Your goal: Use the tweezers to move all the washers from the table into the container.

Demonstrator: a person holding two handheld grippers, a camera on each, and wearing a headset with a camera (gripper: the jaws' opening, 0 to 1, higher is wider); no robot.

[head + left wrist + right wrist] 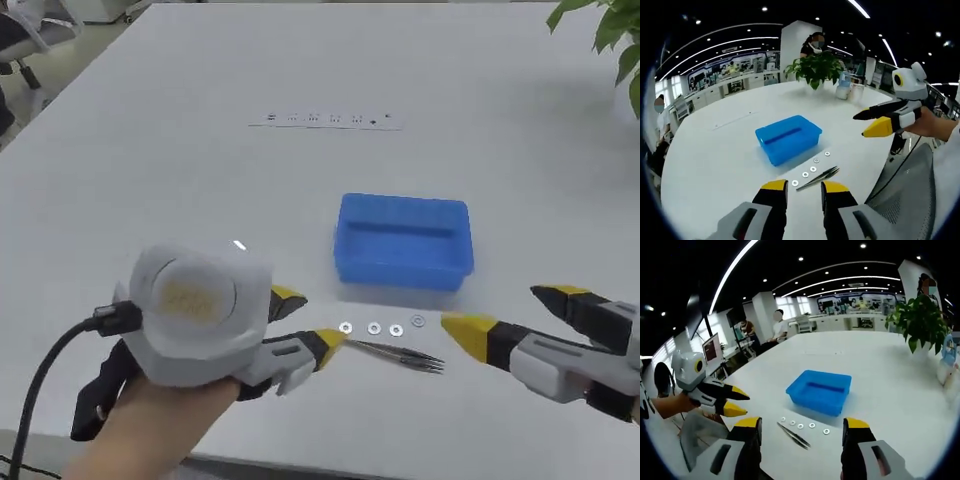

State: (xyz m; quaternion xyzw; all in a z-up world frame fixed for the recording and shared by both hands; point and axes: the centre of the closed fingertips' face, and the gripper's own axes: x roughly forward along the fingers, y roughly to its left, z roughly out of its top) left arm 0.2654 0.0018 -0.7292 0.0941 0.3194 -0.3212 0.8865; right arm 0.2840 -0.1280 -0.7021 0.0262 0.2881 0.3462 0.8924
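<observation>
L gripper jaws slightly apart, R gripper jaws wide, tips pointing twd each other

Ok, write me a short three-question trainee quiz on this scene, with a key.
1. True or false: a gripper holds the slim metal tweezers.
2. Relative to the blue rectangular plastic container, where do the small round metal washers lie? A: inside it; B: on the white table, on its near side; C: behind it.
3. Fill in: the left gripper and right gripper both stand ___, holding nothing.
Key: 1 false; 2 B; 3 open.
</observation>
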